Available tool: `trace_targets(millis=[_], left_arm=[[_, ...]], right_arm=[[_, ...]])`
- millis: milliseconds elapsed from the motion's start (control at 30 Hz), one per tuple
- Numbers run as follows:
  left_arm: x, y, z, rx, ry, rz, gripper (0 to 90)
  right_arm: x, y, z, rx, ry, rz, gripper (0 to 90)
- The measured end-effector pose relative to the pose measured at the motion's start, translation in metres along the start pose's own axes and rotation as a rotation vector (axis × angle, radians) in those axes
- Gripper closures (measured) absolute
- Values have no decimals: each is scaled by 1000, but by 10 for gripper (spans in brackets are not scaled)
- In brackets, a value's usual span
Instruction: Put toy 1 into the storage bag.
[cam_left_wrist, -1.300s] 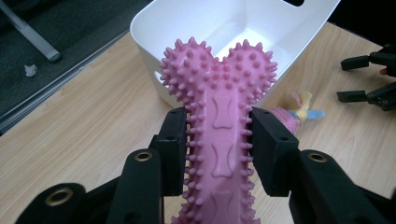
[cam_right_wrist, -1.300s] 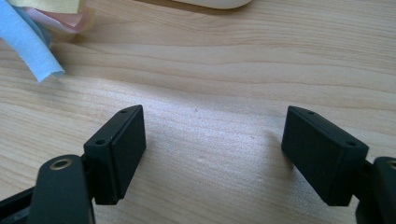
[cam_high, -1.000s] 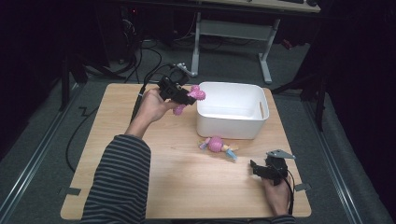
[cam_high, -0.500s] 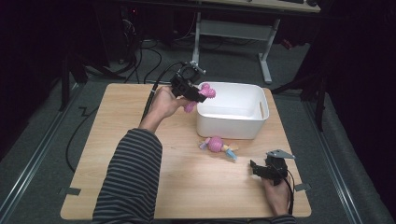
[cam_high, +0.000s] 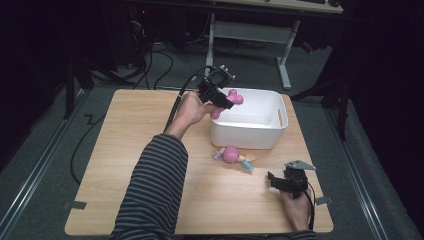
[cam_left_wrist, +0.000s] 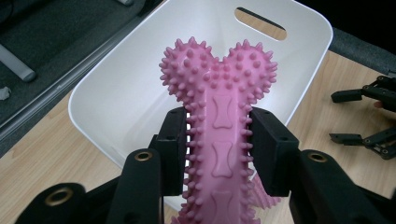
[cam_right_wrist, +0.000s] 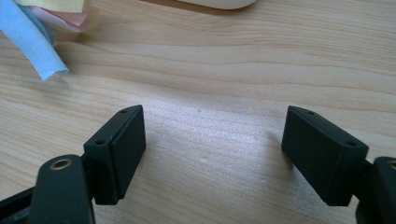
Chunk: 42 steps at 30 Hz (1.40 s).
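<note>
The pink bone toy (cam_left_wrist: 219, 135) is being gripped by the left claw (cam_high: 226, 101) over the white tub (cam_high: 272, 134) for dropping in; the right claw (cam_right_wrist: 212, 154) is being rested open.

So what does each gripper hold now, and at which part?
The left gripper holds the pink spiky bone toy by its middle shaft. The right gripper is open and holds nothing.

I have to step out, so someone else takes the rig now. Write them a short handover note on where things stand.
Left gripper: shut on the pink spiky bone toy, held above the near left rim of the white bin.
Right gripper: open, nothing between the jaws, low over the table at its near right.
Done: bone picked up and brought to the bin.
Left: release it into the bin; the pink ball toy with ribbons lies in front of the bin.
</note>
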<state>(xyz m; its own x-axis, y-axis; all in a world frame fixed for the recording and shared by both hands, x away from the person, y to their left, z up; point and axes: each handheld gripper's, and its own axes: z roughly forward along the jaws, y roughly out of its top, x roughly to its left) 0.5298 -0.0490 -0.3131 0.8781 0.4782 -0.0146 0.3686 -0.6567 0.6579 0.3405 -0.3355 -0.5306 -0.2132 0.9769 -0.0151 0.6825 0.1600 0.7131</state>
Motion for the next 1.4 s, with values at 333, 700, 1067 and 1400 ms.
trace_targets(millis=[333,700,1067,1400], left_arm=[[-7,8,24,8,-4,9,590],[-9,10,45,26,-8,14,590],[-12,12,59,31,5,16,587],[-9,9,66,35,9,-4,586]], right_arm=[[0,0,0,0,2,-4,218],[0,0,0,1,3,-3,218],[0,0,0,0,3,-6,218],[0,0,0,1,4,-5,218]])
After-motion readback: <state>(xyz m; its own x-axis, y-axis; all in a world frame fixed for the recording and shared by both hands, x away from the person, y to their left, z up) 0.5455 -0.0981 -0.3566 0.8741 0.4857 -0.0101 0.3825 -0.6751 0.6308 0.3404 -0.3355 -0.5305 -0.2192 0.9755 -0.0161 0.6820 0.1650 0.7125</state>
